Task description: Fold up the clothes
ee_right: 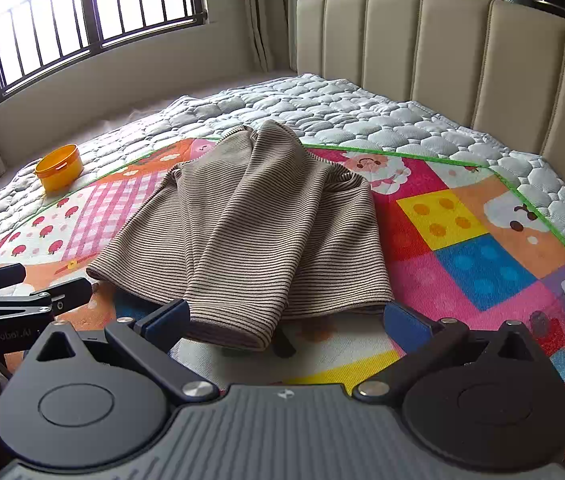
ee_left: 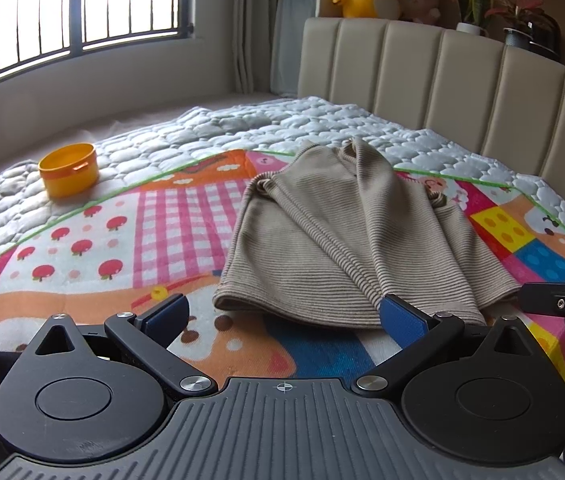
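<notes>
A beige striped top [ee_left: 330, 232] lies partly folded on a colourful play mat [ee_left: 170, 216], its sleeves laid over the body. The same striped top [ee_right: 250, 224] fills the middle of the right wrist view. My left gripper [ee_left: 282, 314] is open just in front of the top's near hem, its right blue pad touching or overlapping the hem. My right gripper [ee_right: 286, 316] is open around the near end of a sleeve cuff, which lies between the spread blue pads. Nothing is clamped by either gripper.
A yellow-orange tub [ee_left: 68, 170] stands on the quilted white bedspread [ee_left: 210, 128] at the left. A padded beige headboard [ee_left: 442, 80] runs along the far right, with plush toys and potted plants on the ledge above. The other gripper [ee_right: 6, 300] shows at the left edge.
</notes>
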A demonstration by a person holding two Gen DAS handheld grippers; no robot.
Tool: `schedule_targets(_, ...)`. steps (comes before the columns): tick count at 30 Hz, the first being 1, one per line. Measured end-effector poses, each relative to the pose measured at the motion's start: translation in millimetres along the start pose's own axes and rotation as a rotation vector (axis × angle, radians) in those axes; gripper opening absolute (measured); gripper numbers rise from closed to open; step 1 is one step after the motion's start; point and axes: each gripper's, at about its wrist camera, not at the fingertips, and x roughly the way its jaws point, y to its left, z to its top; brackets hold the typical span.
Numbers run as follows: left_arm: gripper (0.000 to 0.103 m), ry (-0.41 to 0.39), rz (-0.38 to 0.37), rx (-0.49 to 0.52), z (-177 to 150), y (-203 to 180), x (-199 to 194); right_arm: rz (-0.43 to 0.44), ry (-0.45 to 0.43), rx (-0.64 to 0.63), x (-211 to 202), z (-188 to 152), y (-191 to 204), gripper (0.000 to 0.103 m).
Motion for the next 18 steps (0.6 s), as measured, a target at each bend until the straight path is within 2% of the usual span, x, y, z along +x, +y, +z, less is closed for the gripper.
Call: schedule_targets(18,0.103,0.007,-0.002,0.001,0.4,-0.9,1.0,0.000,0.006,-0.001,1.4,-0.5,0.8,0.103)
